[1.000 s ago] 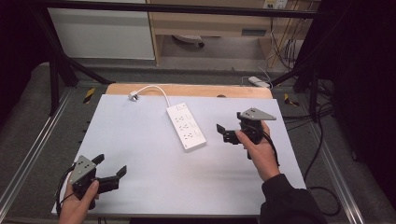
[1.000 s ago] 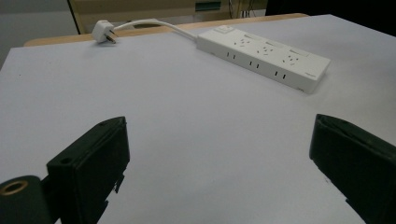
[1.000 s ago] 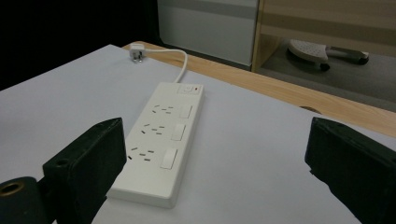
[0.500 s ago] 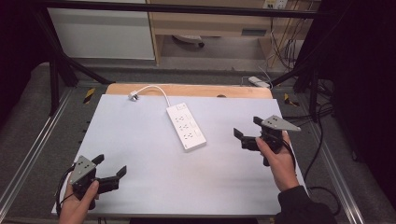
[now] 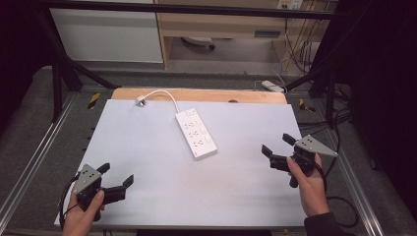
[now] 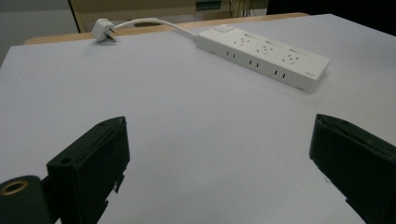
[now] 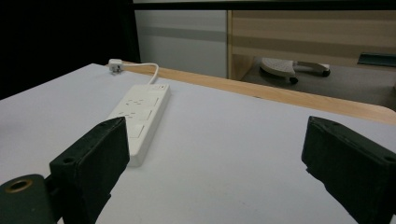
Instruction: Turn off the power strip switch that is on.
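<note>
A white power strip [image 5: 196, 133] lies flat near the middle of the pale table top [image 5: 147, 147], its cord curving back to a white plug [image 5: 140, 101] at the far left. In the left gripper view the strip [image 6: 264, 56] and plug [image 6: 103, 31] lie ahead, well beyond the jaws. My left gripper [image 5: 116, 174] rests open at the near left corner, held by a hand. My right gripper [image 5: 276, 145] is open at the right side, pointing left towards the strip [image 7: 138, 119], with nothing between its jaws.
A wooden board edge [image 5: 196, 95] runs along the far side of the table. Metal frame rails [image 5: 34, 147] flank the table. Cables [image 5: 300, 54] and a white adapter [image 5: 273, 86] lie on the floor beyond the far right corner.
My right gripper has drawn back from beside the power strip, moving right and towards the near edge. The left gripper has stayed put.
</note>
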### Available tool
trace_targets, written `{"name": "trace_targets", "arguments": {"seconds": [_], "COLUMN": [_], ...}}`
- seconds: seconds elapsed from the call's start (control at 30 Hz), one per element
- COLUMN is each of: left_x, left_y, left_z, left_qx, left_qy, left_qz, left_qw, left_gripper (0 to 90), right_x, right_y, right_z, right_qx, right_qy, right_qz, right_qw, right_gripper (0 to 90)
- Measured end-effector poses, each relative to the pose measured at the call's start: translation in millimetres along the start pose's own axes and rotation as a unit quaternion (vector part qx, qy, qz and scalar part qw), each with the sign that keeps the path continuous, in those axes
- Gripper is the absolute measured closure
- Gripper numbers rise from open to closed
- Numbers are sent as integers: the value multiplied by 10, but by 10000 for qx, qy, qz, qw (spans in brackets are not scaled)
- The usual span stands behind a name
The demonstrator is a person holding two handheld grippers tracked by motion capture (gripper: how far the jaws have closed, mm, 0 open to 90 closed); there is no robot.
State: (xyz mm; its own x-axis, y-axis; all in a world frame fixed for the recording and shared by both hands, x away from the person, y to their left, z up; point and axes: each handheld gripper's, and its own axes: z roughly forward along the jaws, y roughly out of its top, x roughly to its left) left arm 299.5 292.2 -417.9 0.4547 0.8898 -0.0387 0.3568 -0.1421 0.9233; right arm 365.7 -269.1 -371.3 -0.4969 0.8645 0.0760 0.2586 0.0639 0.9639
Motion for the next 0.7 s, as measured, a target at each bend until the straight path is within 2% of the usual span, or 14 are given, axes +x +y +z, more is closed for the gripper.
{"name": "trace_targets", "arguments": {"seconds": [0.33,0.53,0.7], "left_x": [-1,-1,-2], "left_y": [-1,-2,-1], "left_z": [0,0,-2], "left_qx": [0,2,-4], "left_qy": [-16,-21,-25], "left_qz": [-16,-17,-7], "left_qw": [10000,10000,10000], "left_gripper": [48,48,48], "right_x": [-52,-61,-46], "right_y": [-213,-365,-511], "right_z": [-71,-61,-11], "right_qx": [-5,94,287], "right_qy": [-130,-158,-115], "right_qz": [-31,-105,-63], "right_qw": [9999,9998,9995], "right_gripper": [70,55,40]}}
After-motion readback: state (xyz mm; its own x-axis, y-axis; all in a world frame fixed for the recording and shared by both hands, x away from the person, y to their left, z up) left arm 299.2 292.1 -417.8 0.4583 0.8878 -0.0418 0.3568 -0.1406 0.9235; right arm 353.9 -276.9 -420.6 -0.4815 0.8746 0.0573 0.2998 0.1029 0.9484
